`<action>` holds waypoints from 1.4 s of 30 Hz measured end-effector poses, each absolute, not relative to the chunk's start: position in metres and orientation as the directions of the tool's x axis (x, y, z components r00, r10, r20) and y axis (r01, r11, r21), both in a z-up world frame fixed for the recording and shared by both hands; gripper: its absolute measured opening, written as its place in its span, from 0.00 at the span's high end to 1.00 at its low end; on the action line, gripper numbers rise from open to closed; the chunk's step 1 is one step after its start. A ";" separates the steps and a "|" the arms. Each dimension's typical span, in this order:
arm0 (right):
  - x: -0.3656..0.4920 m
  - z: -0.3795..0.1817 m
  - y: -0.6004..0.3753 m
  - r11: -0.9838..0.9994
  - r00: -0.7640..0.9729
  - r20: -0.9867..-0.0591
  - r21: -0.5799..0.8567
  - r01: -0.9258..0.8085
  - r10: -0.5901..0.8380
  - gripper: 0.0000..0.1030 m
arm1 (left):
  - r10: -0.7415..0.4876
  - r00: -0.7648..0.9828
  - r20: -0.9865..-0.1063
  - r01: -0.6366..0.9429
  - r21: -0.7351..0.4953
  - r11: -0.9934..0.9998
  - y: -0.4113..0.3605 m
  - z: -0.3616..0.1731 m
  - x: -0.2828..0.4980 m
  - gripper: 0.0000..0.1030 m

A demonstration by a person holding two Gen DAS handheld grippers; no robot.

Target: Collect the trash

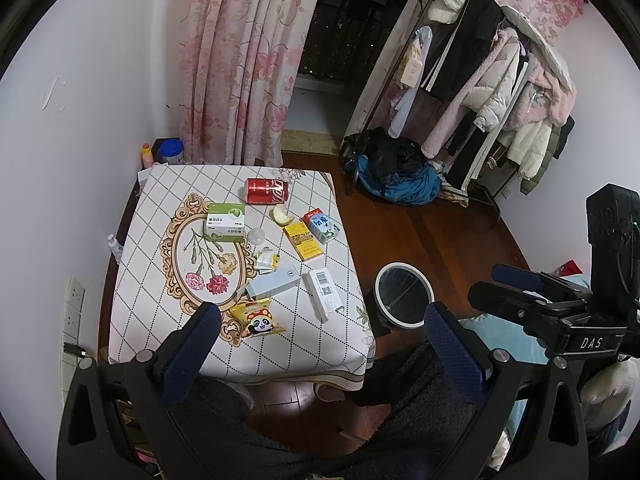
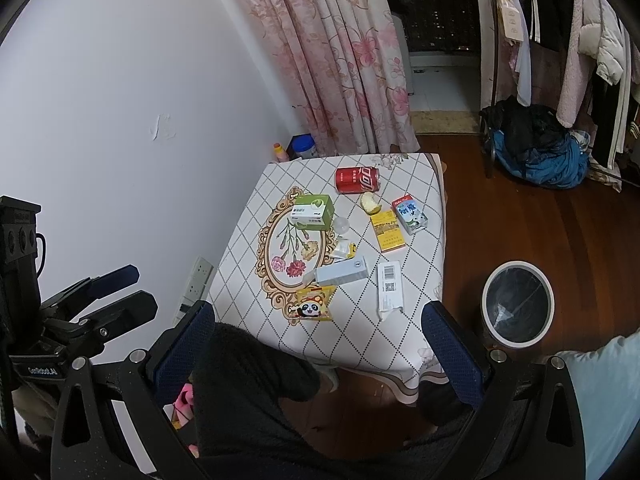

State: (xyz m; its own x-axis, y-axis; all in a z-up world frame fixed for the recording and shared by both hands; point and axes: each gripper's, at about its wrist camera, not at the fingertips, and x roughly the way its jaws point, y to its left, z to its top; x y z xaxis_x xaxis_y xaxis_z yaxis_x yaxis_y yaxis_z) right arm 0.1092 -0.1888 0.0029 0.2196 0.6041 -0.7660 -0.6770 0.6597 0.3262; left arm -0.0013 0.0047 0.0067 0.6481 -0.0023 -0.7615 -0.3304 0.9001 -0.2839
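Trash lies on a small table with a patterned cloth (image 1: pixel 156 208) (image 2: pixel 416 344): a red cola can (image 1: pixel 267 191) (image 2: pixel 357 179) on its side, a green-white box (image 1: pixel 225 222) (image 2: pixel 313 211), a bitten apple piece (image 1: pixel 281 214) (image 2: pixel 370 203), a yellow box (image 1: pixel 303 241) (image 2: pixel 387 231), a milk carton (image 1: pixel 321 225) (image 2: pixel 409 214), a crumpled wrapper (image 1: pixel 267 261) (image 2: pixel 344 249), two white boxes (image 1: pixel 322 293) (image 2: pixel 389 290), and a panda snack bag (image 1: pixel 258 318) (image 2: pixel 313 304). A white-rimmed bin (image 1: pixel 404 294) (image 2: pixel 517 305) stands on the floor to the right. My left gripper (image 1: pixel 320 336) and right gripper (image 2: pixel 320 336) are open, empty, above the table's near edge.
A white wall with sockets (image 1: pixel 72 308) runs along the left. Pink curtains (image 1: pixel 240 60) hang behind the table. A clothes rack (image 1: pixel 500 80) with coats and a pile of bags (image 1: pixel 396 172) stands at the back right. A person's dark-clad legs (image 2: pixel 256 380) are below the grippers.
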 end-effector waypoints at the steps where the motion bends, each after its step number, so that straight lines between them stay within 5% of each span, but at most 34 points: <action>1: 0.109 0.003 -0.188 0.660 0.220 -0.766 0.325 -0.677 0.603 0.00 | -0.002 0.649 -0.761 -0.330 -0.284 0.900 0.005 0.007 -0.001 0.00; 42: 0.111 0.004 -0.185 0.659 0.220 -0.767 0.322 -0.679 0.602 0.00 | -0.003 0.652 -0.758 -0.326 -0.283 0.902 0.008 0.008 0.000 0.00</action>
State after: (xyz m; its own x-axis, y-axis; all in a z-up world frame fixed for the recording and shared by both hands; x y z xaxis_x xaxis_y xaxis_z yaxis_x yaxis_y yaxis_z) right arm 0.1107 -0.1853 0.0037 0.2205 0.6021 -0.7674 -0.6792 0.6594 0.3223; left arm 0.0003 0.0079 0.0077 0.6520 -0.0027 -0.7582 -0.3257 0.9020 -0.2833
